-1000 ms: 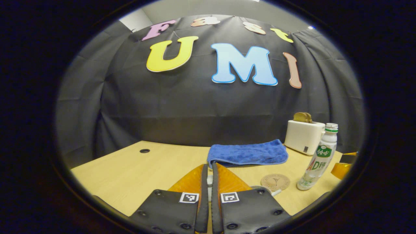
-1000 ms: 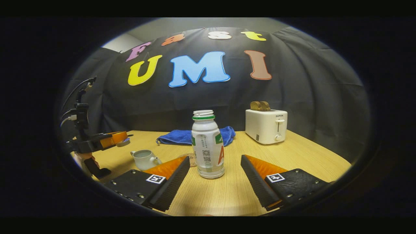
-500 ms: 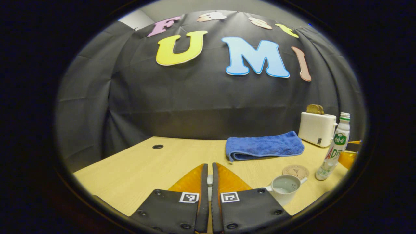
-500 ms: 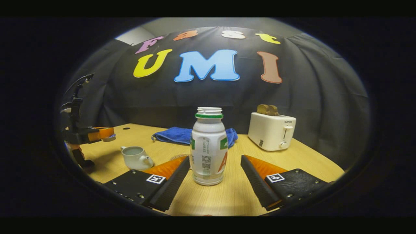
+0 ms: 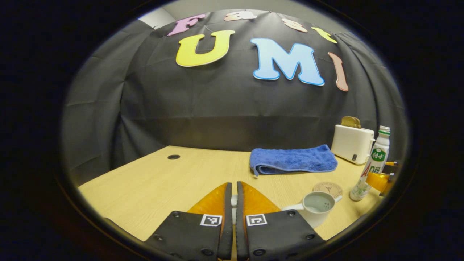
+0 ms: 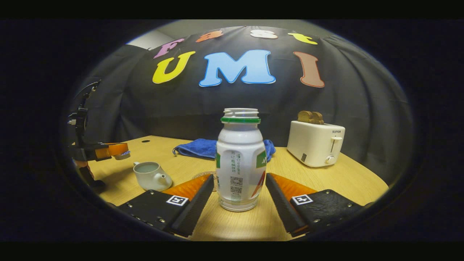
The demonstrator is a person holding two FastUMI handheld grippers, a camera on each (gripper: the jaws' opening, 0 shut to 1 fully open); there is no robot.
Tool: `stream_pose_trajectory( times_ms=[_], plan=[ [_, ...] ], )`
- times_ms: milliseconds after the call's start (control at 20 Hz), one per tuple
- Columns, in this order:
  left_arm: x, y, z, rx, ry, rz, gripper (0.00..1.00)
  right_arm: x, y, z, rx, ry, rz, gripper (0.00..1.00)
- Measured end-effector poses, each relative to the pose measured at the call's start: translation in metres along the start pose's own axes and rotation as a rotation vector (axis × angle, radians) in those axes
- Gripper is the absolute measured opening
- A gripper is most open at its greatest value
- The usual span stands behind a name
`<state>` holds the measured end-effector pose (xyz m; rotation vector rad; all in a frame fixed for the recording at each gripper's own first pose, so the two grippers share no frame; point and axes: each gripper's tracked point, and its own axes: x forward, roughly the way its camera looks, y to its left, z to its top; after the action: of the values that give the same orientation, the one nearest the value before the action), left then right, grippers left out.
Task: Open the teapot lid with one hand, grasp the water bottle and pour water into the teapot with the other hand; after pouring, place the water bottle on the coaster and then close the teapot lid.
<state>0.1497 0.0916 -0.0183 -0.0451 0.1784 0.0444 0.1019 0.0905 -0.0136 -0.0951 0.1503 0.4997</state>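
right gripper (image 6: 239, 194) jaws parted round water bottle (image 6: 240, 159), narrow gaps both sides; bottle upright on table (image 6: 348, 181), capless mouth up. left gripper (image 5: 232, 203) clamped on teapot lid (image 6: 121, 155), held beside open teapot (image 6: 148, 175), spout facing right gripper.

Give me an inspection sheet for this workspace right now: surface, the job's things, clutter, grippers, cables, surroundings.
Surface: wooden table, with a round hole near the back.
Job's things: teapot open, upright; teapot lid held above the table; water bottle uncapped, standing; coaster bare.
Clutter: blue towel, folded; toaster with bread in its slots.
Grippers: left gripper shut on the lid; right gripper open, fingers either side of the bottle, not yet pressing.
Cables: cables above the left gripper.
Surroundings: black cloth wall.
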Motion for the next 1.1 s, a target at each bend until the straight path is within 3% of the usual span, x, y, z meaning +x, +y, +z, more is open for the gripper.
stream_pose_trajectory(
  times_ms=[100,200,450,500,650,700,1100],
  plan=[
    [0.0,-0.003,0.0,0.0,0.001,-0.005,0.11,0.0,0.0,0.0,0.001,0.004,0.001,0.78],
    [0.0,-0.005,0.0,-0.002,0.002,-0.009,0.1,0.0,-0.001,0.0,-0.016,0.01,0.0,0.75],
    [-0.001,-0.004,-0.003,-0.007,0.01,-0.012,0.11,-0.005,-0.004,-0.001,-0.031,0.043,-0.063,0.75],
    [0.0,-0.003,-0.003,-0.007,0.01,-0.011,0.14,-0.005,-0.004,-0.001,-0.032,0.052,-0.076,0.75],
    [-0.002,-0.002,-0.004,-0.016,0.007,-0.016,0.11,-0.007,-0.004,0.0,-0.059,0.072,-0.105,0.75],
    [-0.003,-0.004,-0.003,-0.022,0.004,-0.021,0.14,-0.007,-0.004,0.001,-0.082,0.077,-0.116,0.75],
    [-0.004,0.008,0.002,-0.008,-0.013,-0.023,0.14,-0.017,0.007,0.013,-0.372,0.094,-0.175,0.75]
  ],
)
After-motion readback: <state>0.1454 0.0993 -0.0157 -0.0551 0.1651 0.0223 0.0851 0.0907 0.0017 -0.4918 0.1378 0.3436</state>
